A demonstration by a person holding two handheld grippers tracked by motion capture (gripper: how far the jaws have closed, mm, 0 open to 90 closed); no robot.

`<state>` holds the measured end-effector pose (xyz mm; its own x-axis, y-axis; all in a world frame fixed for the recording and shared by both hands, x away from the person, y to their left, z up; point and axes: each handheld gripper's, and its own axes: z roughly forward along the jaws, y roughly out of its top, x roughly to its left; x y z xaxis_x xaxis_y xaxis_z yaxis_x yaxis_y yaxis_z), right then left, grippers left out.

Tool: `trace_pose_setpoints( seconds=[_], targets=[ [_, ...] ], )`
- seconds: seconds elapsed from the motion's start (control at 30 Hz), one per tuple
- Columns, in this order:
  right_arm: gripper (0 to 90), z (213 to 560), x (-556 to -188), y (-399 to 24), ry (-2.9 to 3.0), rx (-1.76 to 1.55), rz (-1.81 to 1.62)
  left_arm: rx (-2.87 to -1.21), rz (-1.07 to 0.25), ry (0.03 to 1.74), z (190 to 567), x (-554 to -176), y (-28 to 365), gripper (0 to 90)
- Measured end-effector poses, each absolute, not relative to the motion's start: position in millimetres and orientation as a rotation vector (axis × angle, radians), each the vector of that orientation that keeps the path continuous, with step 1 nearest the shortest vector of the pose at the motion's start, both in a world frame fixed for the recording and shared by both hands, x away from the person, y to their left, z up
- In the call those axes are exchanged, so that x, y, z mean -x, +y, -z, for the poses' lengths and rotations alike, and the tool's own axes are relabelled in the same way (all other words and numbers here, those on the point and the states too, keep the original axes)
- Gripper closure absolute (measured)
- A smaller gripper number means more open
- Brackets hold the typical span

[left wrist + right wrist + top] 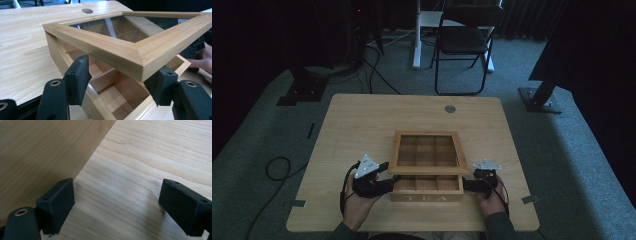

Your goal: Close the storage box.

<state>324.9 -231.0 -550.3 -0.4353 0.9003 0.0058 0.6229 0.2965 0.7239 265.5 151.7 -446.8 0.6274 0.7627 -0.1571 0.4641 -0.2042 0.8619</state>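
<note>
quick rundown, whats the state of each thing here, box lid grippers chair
tea box: on the table, open, compartments that show look empty
lid: glass-paned, partly raised, hinged at the far side
left gripper: open, jaws either side of the lid's near corner
right gripper: open, one jaw by the box's side wall, gripping nothing
chair: unfolded, upright, beyond the table
table: box stands at its near middle

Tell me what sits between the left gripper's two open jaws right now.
In the left gripper view, the near corner of the raised glass-paned lid hangs between the open jaws of the left gripper, over the tea box and its empty compartments.
</note>
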Motion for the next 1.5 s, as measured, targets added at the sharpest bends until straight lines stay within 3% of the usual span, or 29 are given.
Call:
trace_pose_setpoints(
  seconds=[1.5],
  targets=[
    [12.7, 550.3, -324.9, -231.1, 2.167, -1.361, -0.932, -1.935, -0.374, 0.973, 474.7, -249.5, 148.0, 39.0]
  ],
)
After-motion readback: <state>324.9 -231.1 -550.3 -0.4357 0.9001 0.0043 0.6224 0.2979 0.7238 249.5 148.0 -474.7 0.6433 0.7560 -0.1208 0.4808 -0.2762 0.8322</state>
